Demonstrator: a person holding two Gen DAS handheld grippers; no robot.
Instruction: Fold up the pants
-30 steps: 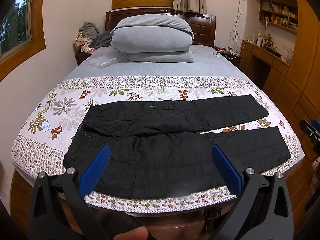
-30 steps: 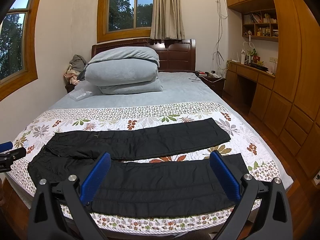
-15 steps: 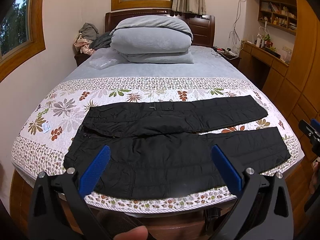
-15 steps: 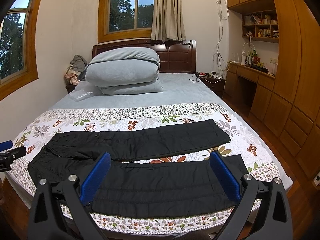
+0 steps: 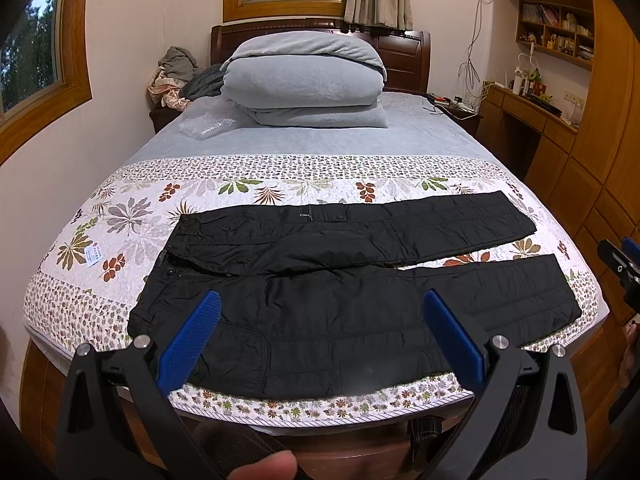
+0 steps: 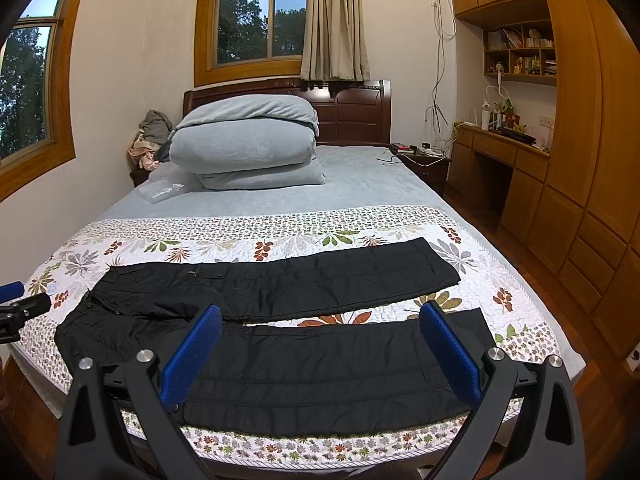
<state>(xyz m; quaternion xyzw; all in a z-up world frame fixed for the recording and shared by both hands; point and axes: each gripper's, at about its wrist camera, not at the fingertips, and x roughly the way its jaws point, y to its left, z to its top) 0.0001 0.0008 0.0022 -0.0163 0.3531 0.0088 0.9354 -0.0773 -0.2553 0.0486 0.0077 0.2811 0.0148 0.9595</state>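
Black quilted pants (image 5: 344, 280) (image 6: 304, 320) lie flat across the foot of the bed, waistband to the left, both legs running right with a gap between them. My left gripper (image 5: 320, 300) hovers open above the near leg's hip area, blue pads (image 5: 188, 340) wide apart, holding nothing. My right gripper (image 6: 320, 316) is likewise open over the near leg, closer to the cuff end. Each gripper shows at the edge of the other's view: the right gripper (image 5: 622, 264), the left gripper (image 6: 20, 308).
The floral quilt (image 5: 132, 216) covers the bed's near half. Folded grey bedding (image 5: 304, 76) and a clothes pile (image 5: 176, 76) sit by the headboard. A wooden desk and cabinets (image 6: 560, 184) line the right wall. A fingertip (image 5: 268, 466) shows at the bottom edge.
Both views have shifted only slightly; the grippers stay open above the pants, and the pants have not moved.
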